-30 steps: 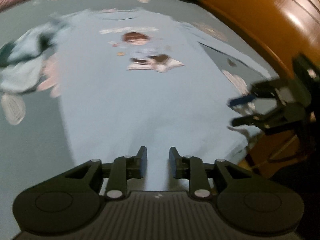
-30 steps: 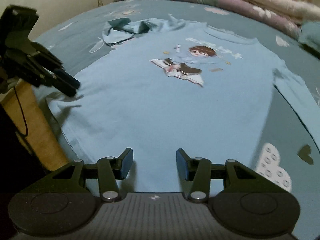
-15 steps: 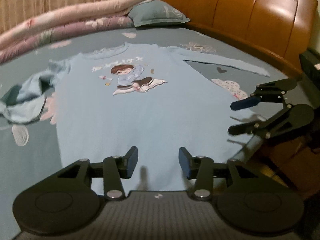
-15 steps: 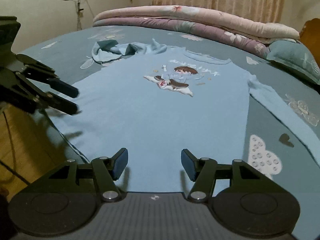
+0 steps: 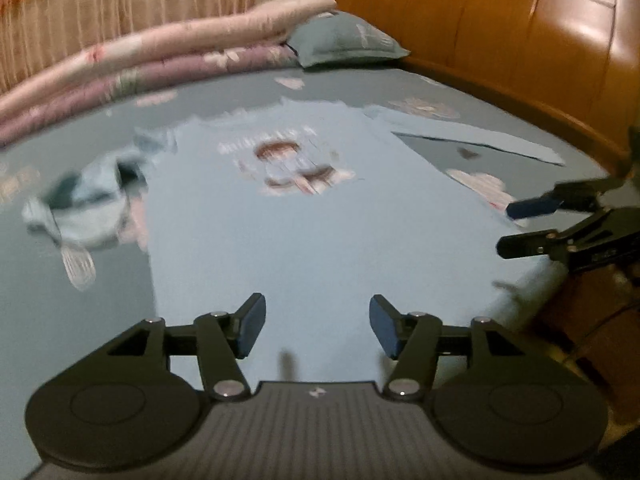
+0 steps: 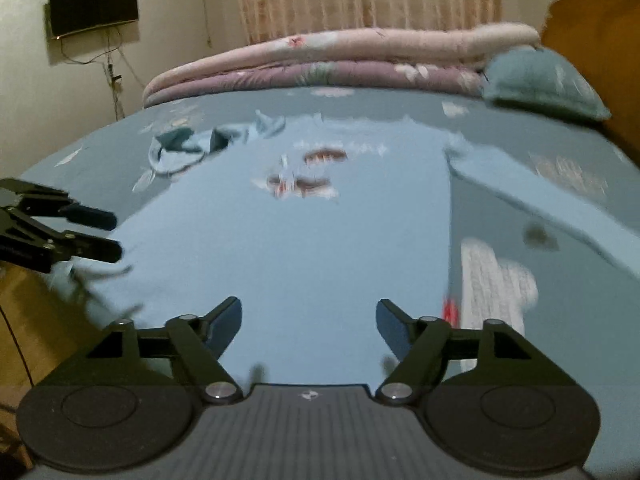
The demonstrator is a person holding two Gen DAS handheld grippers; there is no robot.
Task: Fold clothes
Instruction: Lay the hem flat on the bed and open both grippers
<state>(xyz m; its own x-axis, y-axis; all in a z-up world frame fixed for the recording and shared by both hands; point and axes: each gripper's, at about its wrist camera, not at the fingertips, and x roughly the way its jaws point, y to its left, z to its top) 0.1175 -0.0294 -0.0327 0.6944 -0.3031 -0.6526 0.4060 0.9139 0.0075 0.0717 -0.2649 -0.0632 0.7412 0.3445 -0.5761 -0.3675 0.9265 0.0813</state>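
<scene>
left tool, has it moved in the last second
Yes. The left tool has tilted up and opened wider: the headboard and folded quilts now fill the top of its view, and the shirt print sits lower.

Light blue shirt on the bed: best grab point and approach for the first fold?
Probably the bottom hem of the light blue shirt, near its two corners. It lies flat, print up, hem at the near bed edge, right under the open left gripper and right gripper. Come in low from that edge. The crumpled sleeve needs straightening.

Both views low over shirt (image 5: 312, 240)
</scene>
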